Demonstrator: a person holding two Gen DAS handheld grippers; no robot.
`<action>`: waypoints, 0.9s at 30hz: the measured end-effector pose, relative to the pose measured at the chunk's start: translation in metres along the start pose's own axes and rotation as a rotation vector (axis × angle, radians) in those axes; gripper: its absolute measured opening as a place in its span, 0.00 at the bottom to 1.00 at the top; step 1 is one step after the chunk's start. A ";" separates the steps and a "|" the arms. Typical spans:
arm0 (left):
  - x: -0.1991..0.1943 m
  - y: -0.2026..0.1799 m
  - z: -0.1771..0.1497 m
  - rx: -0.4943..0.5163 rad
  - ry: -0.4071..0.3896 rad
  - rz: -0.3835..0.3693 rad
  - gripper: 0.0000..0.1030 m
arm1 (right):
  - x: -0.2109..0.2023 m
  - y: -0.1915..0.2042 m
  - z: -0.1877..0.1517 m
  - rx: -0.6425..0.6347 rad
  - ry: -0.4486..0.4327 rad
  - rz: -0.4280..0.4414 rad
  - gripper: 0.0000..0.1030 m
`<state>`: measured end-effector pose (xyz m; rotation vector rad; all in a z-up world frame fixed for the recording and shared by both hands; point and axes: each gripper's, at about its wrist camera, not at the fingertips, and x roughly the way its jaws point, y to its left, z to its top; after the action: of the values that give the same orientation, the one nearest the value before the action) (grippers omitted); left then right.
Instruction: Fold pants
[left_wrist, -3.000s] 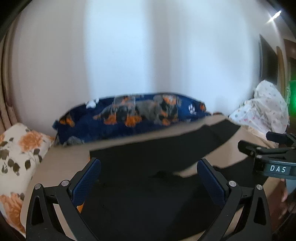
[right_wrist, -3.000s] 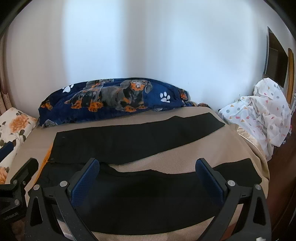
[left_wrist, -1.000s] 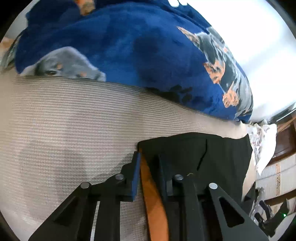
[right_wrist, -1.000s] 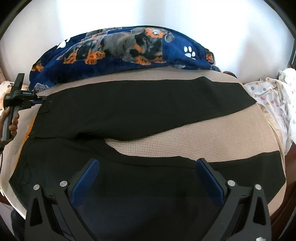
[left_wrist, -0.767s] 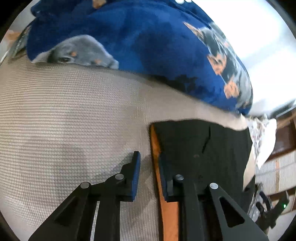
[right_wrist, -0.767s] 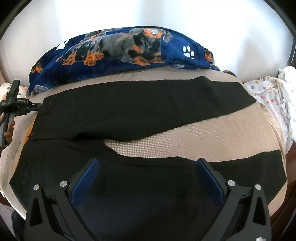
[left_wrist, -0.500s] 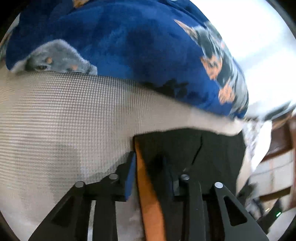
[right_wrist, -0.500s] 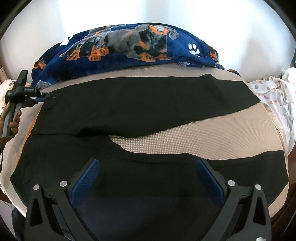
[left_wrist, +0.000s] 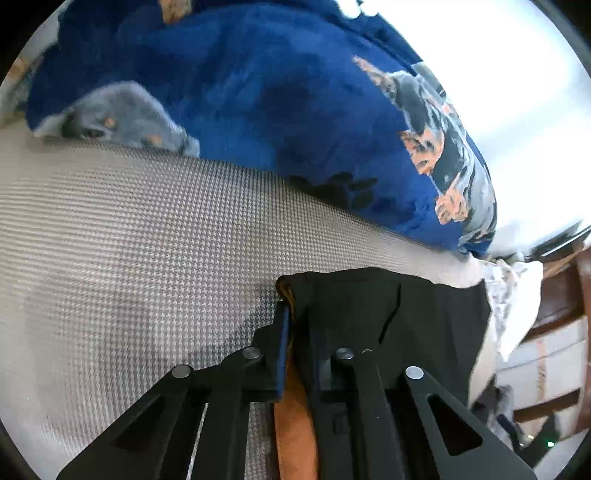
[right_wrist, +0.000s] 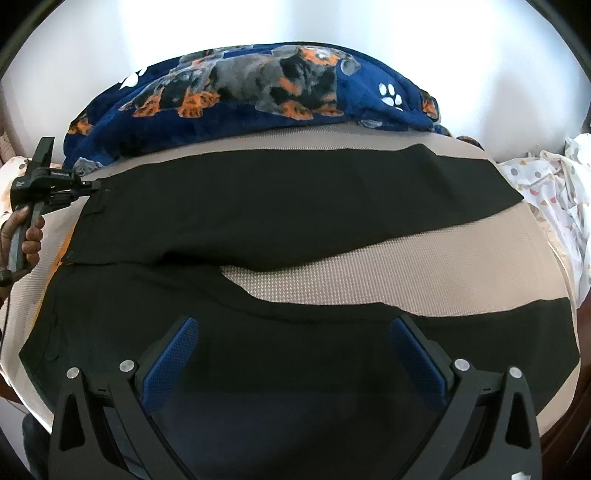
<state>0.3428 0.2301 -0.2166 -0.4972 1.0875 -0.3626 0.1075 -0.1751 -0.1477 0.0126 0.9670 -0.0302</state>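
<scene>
The left gripper (left_wrist: 295, 325) has just squeezed its jaws together, and they now pinch the top corner of the black pants (right_wrist: 295, 206), where an orange lining (left_wrist: 295, 417) shows between them. A hand (right_wrist: 22, 236) holds this gripper at the far left of the bed. The right gripper (right_wrist: 293, 354) has its jaws wide apart with nothing in them, hanging over the near leg of the pants. The pants lie flat across the bed (right_wrist: 406, 266), legs spread apart, with tan cover showing between the legs. Past the jaws sits a blue blanket (right_wrist: 258, 99) with dogs on it, against a white wall (right_wrist: 295, 26). A white spotted cloth (right_wrist: 557, 195) lies far to the right.
</scene>
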 end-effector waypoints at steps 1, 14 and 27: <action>-0.009 -0.010 -0.005 0.017 -0.048 0.018 0.07 | 0.001 0.000 0.001 -0.001 -0.001 0.003 1.00; -0.133 -0.156 -0.137 0.483 -0.333 -0.050 0.07 | 0.024 -0.072 0.050 0.433 0.044 0.536 0.96; -0.152 -0.143 -0.254 0.348 -0.258 -0.090 0.08 | 0.097 -0.071 0.104 0.583 0.186 0.691 0.57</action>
<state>0.0427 0.1369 -0.1192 -0.2734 0.7340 -0.5401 0.2460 -0.2500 -0.1678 0.8962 1.0685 0.3309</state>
